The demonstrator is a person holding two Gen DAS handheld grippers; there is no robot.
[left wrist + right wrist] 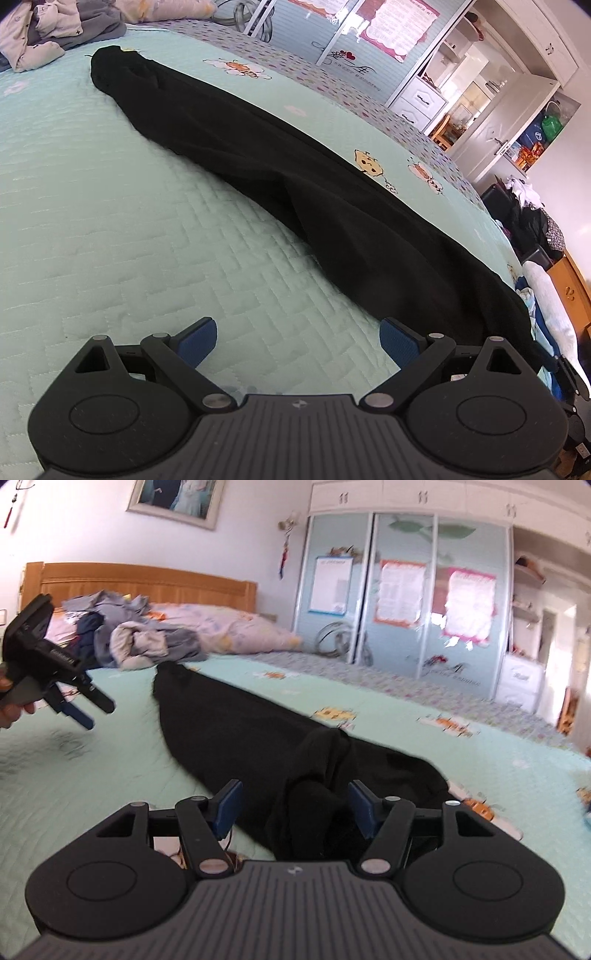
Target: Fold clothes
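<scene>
A long black garment (280, 162) lies stretched out on the mint-green quilted bed (110, 221), running from the far left to the near right. My left gripper (297, 332) hovers open over bare quilt, its right pad (397, 338) close beside the garment's near edge. In the right wrist view the garment (236, 723) runs away from me and its near end is bunched into a raised fold. My right gripper (295, 801) stands open around that fold, and the left pad (229, 805) is clear of the cloth. The left gripper (98, 714), held in a hand, hangs above the quilt at far left.
A heap of loose clothes (129, 638) and a pillow (229, 631) lie at the wooden headboard (147, 579). Sliding wardrobe doors (406, 590) stand beyond the bed's far edge. Dark bags and clothes (524, 214) are stacked on the floor past the bed's right end.
</scene>
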